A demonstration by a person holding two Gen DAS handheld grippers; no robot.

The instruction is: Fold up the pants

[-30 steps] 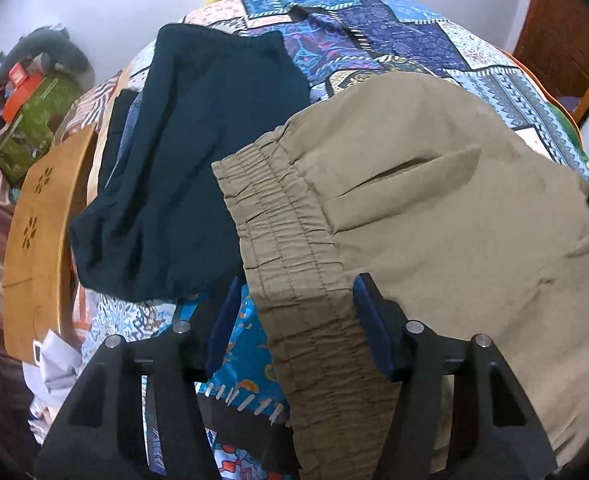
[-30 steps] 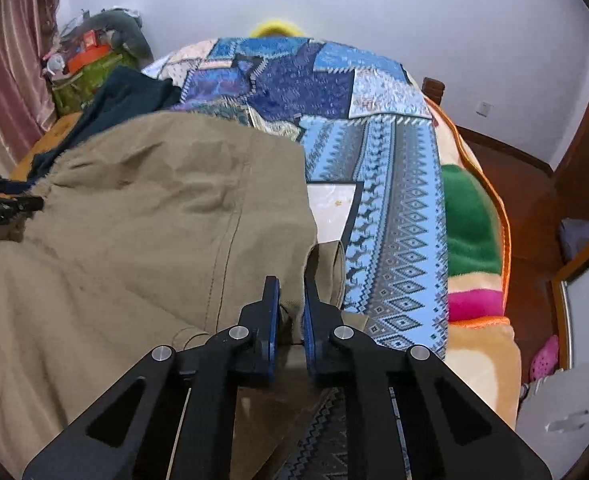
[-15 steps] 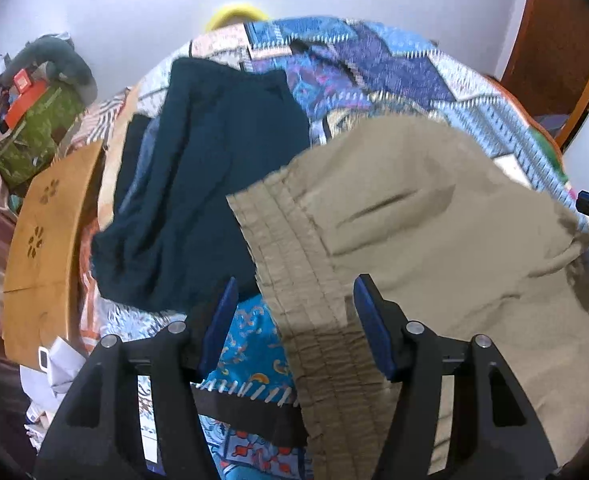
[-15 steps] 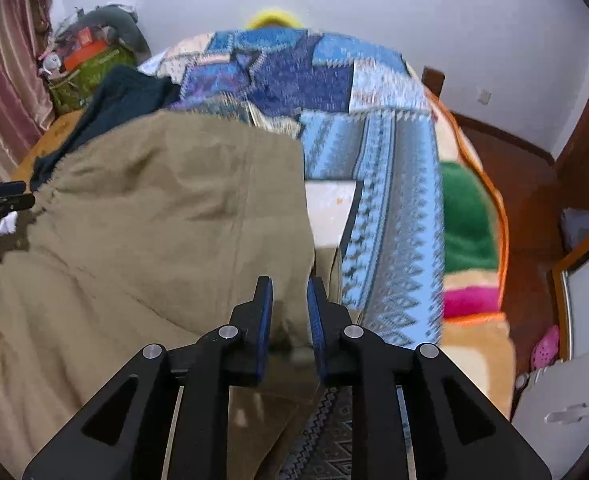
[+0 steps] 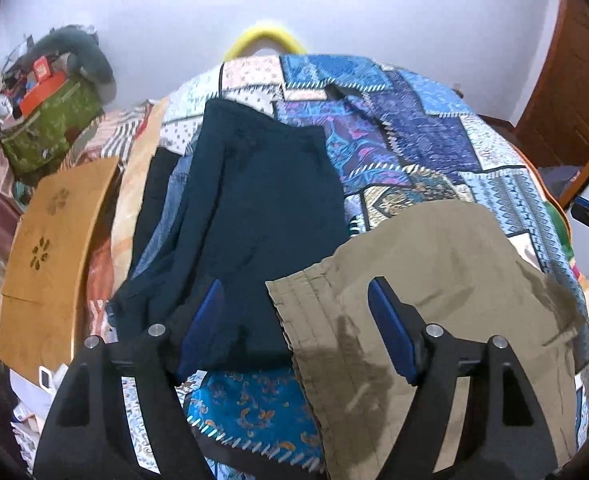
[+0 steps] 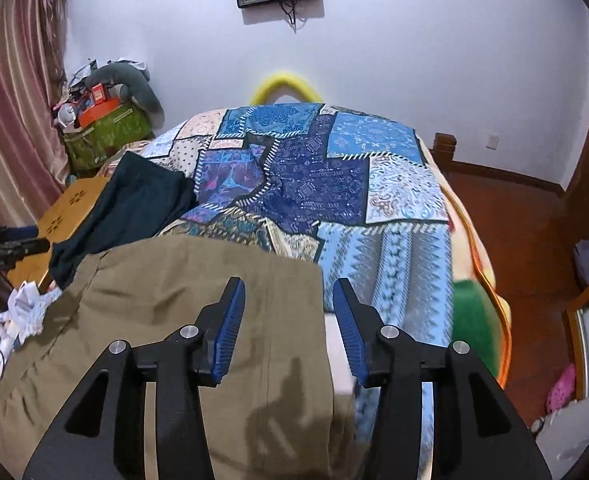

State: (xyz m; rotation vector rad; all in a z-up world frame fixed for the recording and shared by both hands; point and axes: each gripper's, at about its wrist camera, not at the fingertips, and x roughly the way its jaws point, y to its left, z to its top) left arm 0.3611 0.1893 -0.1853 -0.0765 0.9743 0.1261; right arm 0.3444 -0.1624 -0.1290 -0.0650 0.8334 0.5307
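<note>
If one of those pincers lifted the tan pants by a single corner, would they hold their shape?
Probably not. The khaki pants lie creased and draped over the quilt, so they look floppy and would likely sag and unfold. The gathered waistband seems thicker, likely an easier grip. The cloth looks matte, so it probably will not slip from the blue pads.

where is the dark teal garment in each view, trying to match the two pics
Left wrist: the dark teal garment fills the centre-left, lying on the patchwork quilt, left of the khaki pants and partly under their waistband corner.
Right wrist: the dark teal garment sits at the left edge, beyond the pants' far left corner.
Shared landmark: the yellow arch at the bed's far end.
</note>
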